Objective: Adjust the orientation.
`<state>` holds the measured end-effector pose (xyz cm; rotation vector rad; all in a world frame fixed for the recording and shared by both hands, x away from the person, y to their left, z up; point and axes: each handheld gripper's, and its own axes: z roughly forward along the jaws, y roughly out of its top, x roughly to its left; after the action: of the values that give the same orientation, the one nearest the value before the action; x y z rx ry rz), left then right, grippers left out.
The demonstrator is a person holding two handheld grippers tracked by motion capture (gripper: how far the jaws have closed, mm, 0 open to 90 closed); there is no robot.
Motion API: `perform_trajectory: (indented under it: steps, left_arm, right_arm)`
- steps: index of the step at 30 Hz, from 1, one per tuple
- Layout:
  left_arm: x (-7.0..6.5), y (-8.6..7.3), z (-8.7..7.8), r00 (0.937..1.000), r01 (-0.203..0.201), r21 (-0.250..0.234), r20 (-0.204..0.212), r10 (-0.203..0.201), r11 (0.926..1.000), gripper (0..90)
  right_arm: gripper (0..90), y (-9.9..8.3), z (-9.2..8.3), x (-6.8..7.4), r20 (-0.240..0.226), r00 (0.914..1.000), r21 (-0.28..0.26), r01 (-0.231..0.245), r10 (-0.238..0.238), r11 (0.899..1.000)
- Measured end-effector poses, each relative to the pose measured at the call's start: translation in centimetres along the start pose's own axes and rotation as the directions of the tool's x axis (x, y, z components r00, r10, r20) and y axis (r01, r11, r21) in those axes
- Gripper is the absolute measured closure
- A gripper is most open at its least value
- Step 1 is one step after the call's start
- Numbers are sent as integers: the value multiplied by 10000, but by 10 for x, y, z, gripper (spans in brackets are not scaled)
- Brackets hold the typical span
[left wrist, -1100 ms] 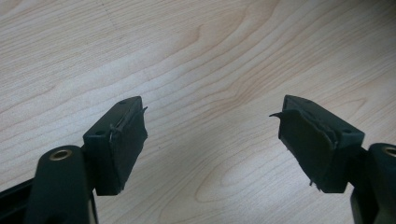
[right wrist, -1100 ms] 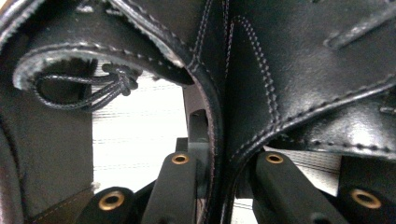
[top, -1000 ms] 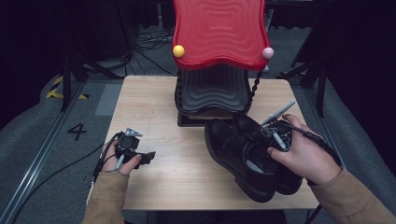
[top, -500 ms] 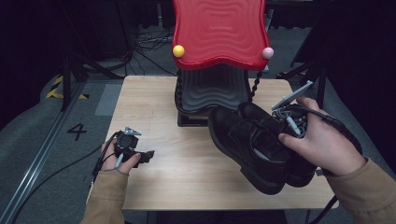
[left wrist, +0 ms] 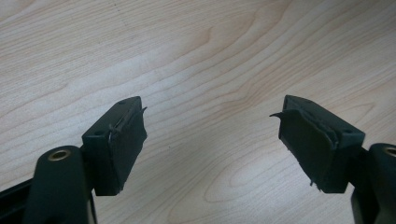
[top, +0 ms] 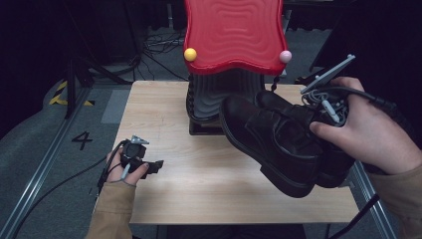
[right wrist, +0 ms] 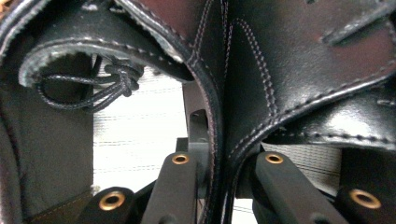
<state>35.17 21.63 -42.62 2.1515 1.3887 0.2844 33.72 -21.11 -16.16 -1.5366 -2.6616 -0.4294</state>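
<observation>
1. Above the right edge of the desk [top: 164,199], a pair of black leather shoes [top: 278,139] is being held clear of the wood by the right gripper [top: 318,112], toes tilted down toward the middle of the desk.
2. Both shoes are being carried in one grip: in the right gripper view the jaws are nearly closed, pinching the two adjoining collars [right wrist: 215,116] together, probably so that the pair can be moved as one.
3. Behind the shoes, at the far edge, a black stand [top: 209,99] with a red wavy top [top: 231,35] is standing; the shoes are being kept just beside it, apparently not touching.
4. Near the left edge, the left gripper [left wrist: 210,140] is being rested low over the bare wood, jaws wide apart and holding nothing, seemingly kept out of the way.
</observation>
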Motion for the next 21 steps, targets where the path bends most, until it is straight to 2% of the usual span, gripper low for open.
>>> perform_trajectory:
  steps: [6, 21]
  left_arm:
    - [1, 2, 1, 9999, -12, -41, 99, 12, 10000, 235]
    - [2, -4, -4, 10000, 78, -42, 4, -78, 10000, 235]
  right_arm:
    - [824, 8, -20, 7, -66, 10000, -182, 45, -46, 9998]
    - [825, 47, -77, 29, 32, 10000, -755, 9, -7, 9971]
